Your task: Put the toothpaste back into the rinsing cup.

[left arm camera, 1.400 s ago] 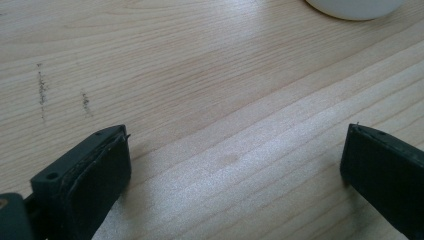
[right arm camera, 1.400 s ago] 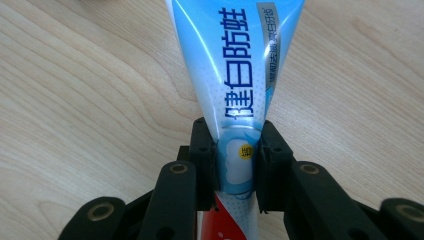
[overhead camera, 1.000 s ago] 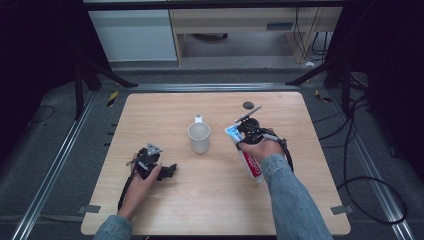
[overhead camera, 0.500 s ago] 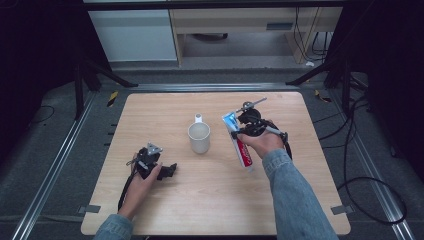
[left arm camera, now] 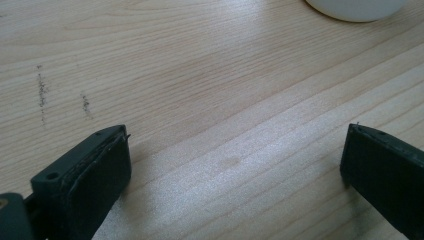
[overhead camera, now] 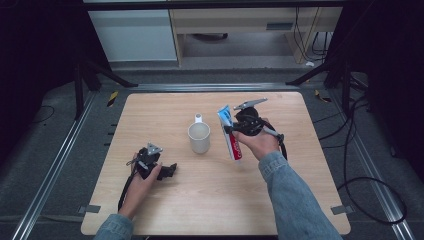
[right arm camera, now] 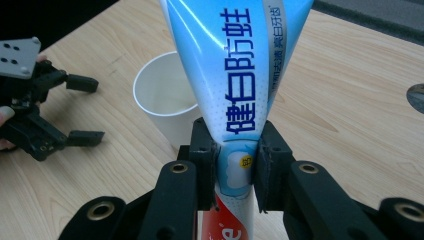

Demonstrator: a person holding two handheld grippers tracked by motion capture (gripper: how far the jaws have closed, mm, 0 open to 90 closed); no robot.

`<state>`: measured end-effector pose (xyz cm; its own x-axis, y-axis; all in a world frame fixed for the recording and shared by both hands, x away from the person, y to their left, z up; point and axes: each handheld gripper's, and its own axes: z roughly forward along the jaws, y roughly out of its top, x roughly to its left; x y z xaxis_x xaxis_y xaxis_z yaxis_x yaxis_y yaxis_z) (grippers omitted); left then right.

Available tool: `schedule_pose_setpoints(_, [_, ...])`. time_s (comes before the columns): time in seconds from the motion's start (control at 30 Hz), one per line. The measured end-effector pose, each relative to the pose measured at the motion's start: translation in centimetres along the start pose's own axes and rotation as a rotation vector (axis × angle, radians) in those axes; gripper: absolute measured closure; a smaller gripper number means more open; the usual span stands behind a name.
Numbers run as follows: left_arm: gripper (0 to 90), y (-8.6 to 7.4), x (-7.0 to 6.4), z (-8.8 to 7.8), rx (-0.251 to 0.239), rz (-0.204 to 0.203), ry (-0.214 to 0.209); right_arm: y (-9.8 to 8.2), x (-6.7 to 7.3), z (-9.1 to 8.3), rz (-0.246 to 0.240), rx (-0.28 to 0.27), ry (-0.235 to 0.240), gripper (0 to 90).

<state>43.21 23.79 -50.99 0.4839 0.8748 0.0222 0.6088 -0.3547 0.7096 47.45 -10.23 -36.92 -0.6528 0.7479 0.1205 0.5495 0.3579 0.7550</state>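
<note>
The toothpaste tube is light blue with dark blue letters and tiny white dots, and its end at 6 o'clock is red. The cup is white. The table is pale wood with thin brown lines. Both grippers are black. The sleeve is blue denim.

The toothpaste tube, clamped in the right hand-held gripper, now sits farther up the desk than a second ago, closer beside the white cup, with its flat end raised and tilted toward the far edge.
</note>
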Motion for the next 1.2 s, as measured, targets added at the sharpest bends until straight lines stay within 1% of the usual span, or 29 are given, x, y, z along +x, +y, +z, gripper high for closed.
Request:
schedule_pose_setpoints(0.13, [0.0, 0.0, 0.0, 0.0, -0.002, -0.002, 0.002, 0.2, 0.4, 0.0, -0.008, -0.015, -0.004, 73.8])
schedule_pose_setpoints(0.17, [0.0, 0.0, 0.0, 0.0, -0.003, -0.003, 0.003, 0.3, 0.5, -0.2, -0.011, -0.037, -0.009, 73.8])
schedule_pose_setpoints(0.2, [0.0, 0.0, 0.0, 0.0, -0.003, -0.003, 0.002, 0.4, 0.6, -0.2, -0.006, -0.042, -0.01, 73.7])
schedule_pose_setpoints(0.23, [0.0, 0.0, 0.0, 0.0, -0.002, -0.001, 0.0, 0.5, 0.7, -0.2, -0.009, -0.06, -0.018, 73.8])
schedule_pose_setpoints(0.37, [0.0, 0.0, 0.0, 0.0, -0.002, -0.004, 0.002, 0.8, 1.3, -0.2, -0.01, -0.101, -0.05, 73.7])
schedule_pose_setpoints(0.4, [0.0, 0.0, 0.0, 0.0, -0.002, -0.004, 0.002, 0.8, 1.3, -0.2, -0.01, -0.101, -0.05, 73.7])
schedule_pose_setpoints(0.43, [0.0, 0.1, 0.1, 0.1, -0.002, 0.0, 0.0, 1.0, 1.7, -0.4, -0.01, -0.129, -0.068, 73.7])
schedule_pose_setpoints(0.47, [0.0, 0.1, 0.1, 0.1, -0.002, 0.0, 0.0, 1.0, 1.7, -0.4, -0.01, -0.129, -0.068, 73.7])
schedule_pose_setpoints(0.53, [0.0, 0.1, 0.1, 0.1, -0.002, 0.0, 0.002, 1.3, 2.1, -0.5, -0.002, -0.15, -0.087, 73.7])
schedule_pose_setpoints(0.57, [0.0, 0.1, 0.1, 0.1, -0.004, -0.003, 0.003, 1.5, 2.4, -0.6, 0.008, -0.17, -0.1, 73.7])
schedule_pose_setpoints(0.67, [0.0, 0.1, 0.1, 0.1, -0.004, -0.007, 0.007, 1.7, 2.7, -0.8, 0.006, -0.198, -0.116, 73.7])
schedule_pose_setpoints(0.73, [0.0, 0.1, 0.1, 0.2, -0.005, -0.009, 0.009, 1.8, 2.8, -0.9, 0.012, -0.206, -0.118, 73.6])
schedule_pose_setpoints(0.77, [0.0, 0.1, 0.1, 0.2, -0.005, -0.01, 0.011, 1.9, 2.8, -1.2, 0.019, -0.232, -0.117, 73.6])
schedule_pose_setpoints(0.8, [0.0, 0.1, 0.1, 0.2, -0.005, -0.011, 0.01, 1.9, 2.8, -1.3, 0.021, -0.244, -0.114, 73.6])
schedule_pose_setpoints(0.9, [0.0, 0.1, 0.1, 0.2, -0.004, -0.009, 0.01, 1.9, 2.7, -1.4, 0.009, -0.267, -0.118, 73.6])
schedule_pose_setpoints(1.03, [0.0, 0.1, 0.1, 0.1, -0.002, -0.007, 0.012, 1.9, 2.6, -1.3, 0.013, -0.298, -0.122, 73.6])
schedule_pose_setpoints(1.07, [0.0, 0.1, 0.1, 0.1, -0.002, -0.007, 0.012, 1.9, 2.6, -1.3, 0.013, -0.298, -0.122, 73.6])
schedule_pose_setpoints(1.17, [0.0, 0.1, 0.1, 0.1, -0.003, -0.008, 0.01, 2.1, 3.0, -1.2, 0.014, -0.34, -0.119, 73.6])
schedule_pose_setpoints(1.2, [0.0, 0.1, 0.1, 0.1, -0.003, -0.008, 0.01, 2.1, 3.0, -1.2, 0.014, -0.34, -0.119, 73.6])
